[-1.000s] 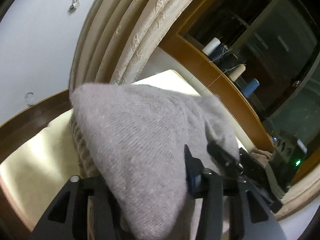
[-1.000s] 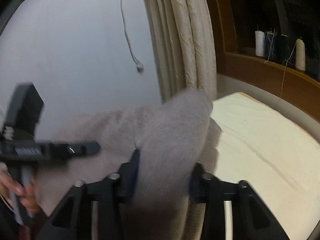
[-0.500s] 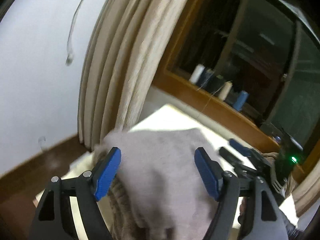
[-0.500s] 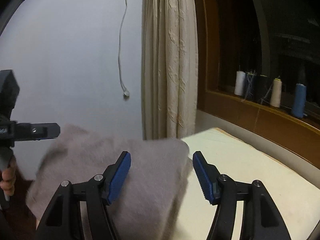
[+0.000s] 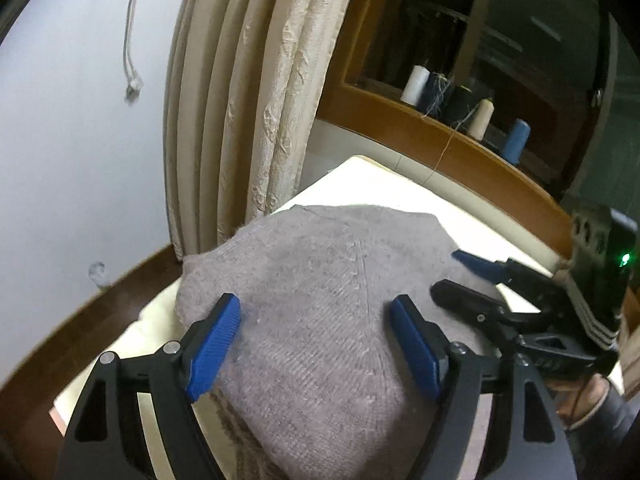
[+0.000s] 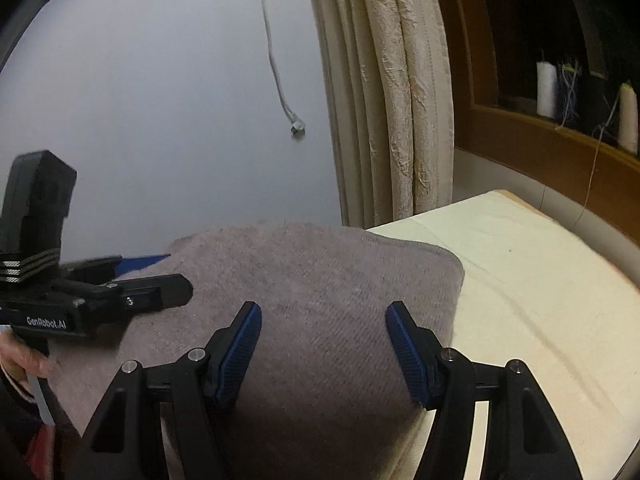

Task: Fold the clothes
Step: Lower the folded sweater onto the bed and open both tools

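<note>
Both grippers have let go of the grey knit garment (image 5: 320,312) since a second ago, when each pinched a fold of it. The left gripper (image 5: 316,344) and right gripper (image 6: 322,344) now hover with jaws spread wide and empty above the garment, lying folded on the cream surface (image 6: 520,280).

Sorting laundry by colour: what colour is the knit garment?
Greyish taupe knit garment, plain; clearest in the left wrist view.
</note>
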`<state>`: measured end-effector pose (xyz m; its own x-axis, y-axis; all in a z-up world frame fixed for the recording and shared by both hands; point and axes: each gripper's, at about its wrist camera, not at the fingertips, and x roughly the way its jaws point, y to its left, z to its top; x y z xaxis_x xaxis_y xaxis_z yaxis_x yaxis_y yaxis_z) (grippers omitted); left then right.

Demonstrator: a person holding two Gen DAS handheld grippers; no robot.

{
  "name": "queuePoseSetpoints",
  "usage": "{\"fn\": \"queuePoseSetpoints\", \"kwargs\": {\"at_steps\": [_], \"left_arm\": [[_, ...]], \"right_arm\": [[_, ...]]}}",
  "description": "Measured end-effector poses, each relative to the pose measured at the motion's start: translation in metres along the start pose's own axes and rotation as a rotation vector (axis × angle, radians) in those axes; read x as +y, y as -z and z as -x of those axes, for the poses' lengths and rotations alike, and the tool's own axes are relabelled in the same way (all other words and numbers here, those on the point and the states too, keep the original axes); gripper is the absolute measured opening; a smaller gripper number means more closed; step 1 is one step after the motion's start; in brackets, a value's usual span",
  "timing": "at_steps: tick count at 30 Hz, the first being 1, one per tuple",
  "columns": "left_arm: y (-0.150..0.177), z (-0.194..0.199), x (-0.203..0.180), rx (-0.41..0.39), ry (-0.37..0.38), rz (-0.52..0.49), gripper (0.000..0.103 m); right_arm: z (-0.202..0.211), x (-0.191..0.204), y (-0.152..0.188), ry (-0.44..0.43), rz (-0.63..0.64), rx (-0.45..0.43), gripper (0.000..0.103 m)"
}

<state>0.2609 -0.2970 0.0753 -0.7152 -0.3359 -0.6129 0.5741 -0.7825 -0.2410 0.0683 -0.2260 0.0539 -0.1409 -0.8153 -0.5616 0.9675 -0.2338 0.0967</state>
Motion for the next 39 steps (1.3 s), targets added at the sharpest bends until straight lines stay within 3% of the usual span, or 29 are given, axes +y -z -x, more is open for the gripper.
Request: {"fn": "queuePoseSetpoints", "kwargs": {"at_steps": [5,10,18,24,27,32,35,37,39], "left_arm": [[-0.008,0.028,0.007,-0.036,0.032,0.047,0.081],[0.001,0.038,0.002,-0.057,0.047,0.021,0.081],[0.026,0.033,-0.019,-0.052,0.044,-0.081,0.081],[0.045,0.03,-0.034,-0.048,0.041,-0.158,0.081],[0.053,0.02,-0.04,-0.055,0.016,-0.187,0.081],[0.055,0.022,-0.034,-0.065,-0.011,-0.145,0.084],[0.059,0.027,-0.04,-0.094,-0.097,-0.142,0.09],[0.063,0.03,-0.041,-0.116,-0.155,-0.141,0.103],[0.067,0.03,-0.039,-0.133,-0.186,-0.133,0.103]], "right_arm": [[0.033,0.02,0.004,0.087,0.065,-0.075,0.067],[0.068,0.052,0.029,0.044,0.156,-0.125,0.067],[0.049,0.069,0.06,0.058,0.209,-0.018,0.067],[0.04,0.072,0.071,0.078,0.243,0.01,0.068],[0.039,0.074,0.075,0.084,0.247,0.011,0.068],[0.059,0.073,0.075,0.056,0.198,-0.012,0.073],[0.083,0.069,0.077,0.044,0.112,-0.032,0.081],[0.096,0.062,0.079,0.049,0.046,-0.039,0.082],[0.103,0.054,0.082,0.069,0.005,-0.039,0.082]]}}
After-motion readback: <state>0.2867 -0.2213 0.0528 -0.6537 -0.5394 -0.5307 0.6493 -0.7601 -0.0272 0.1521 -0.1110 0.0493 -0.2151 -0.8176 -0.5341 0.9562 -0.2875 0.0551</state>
